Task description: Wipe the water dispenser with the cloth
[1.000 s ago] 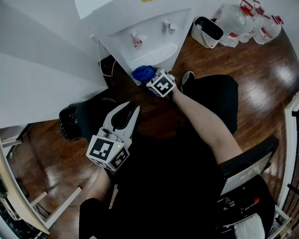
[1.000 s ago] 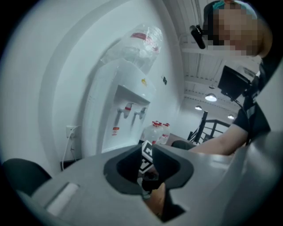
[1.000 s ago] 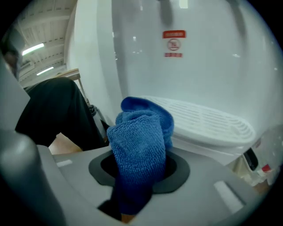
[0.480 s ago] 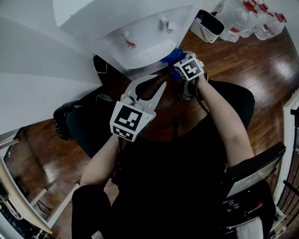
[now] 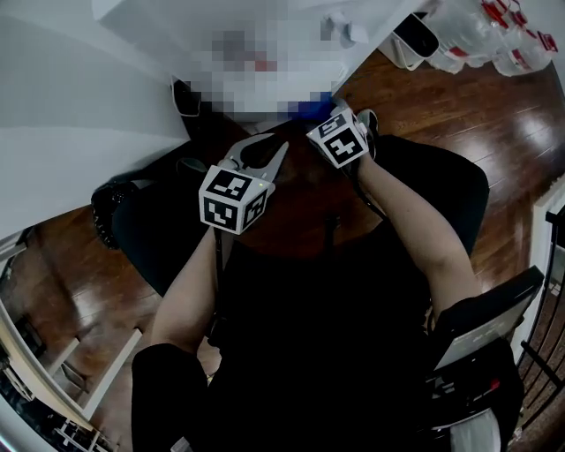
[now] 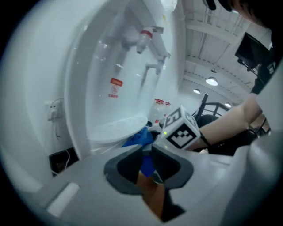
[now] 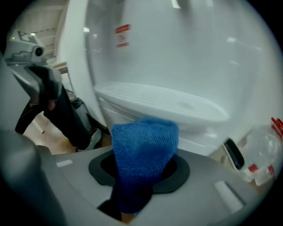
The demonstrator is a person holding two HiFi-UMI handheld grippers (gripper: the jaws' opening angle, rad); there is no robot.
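Observation:
The white water dispenser (image 5: 291, 16) stands ahead of me, its front partly covered by a mosaic patch. In the left gripper view its taps (image 6: 143, 37) hang above the slotted drip tray (image 6: 117, 128). My right gripper (image 5: 320, 113) is shut on a blue cloth (image 7: 143, 148), which bunches out of the jaws just below the drip tray (image 7: 159, 103). The cloth (image 5: 309, 108) sits against the dispenser's lower front. My left gripper (image 5: 265, 150) is shut with nothing in it, a little left of the right one and pointing at the dispenser base. The cloth (image 6: 139, 137) shows beyond its jaws.
Several water bottles (image 5: 494, 40) and a white bin (image 5: 419, 35) stand on the wooden floor (image 5: 494, 141) to the dispenser's right. A socket with cables (image 5: 185, 97) lies at its left. A black shoe (image 5: 106, 216) is at the left, a chair (image 5: 477, 327) at the lower right.
My left gripper has come forward from beside my leg to the dispenser's base. The right gripper with the cloth swung right along the tray's front, then came back a little left.

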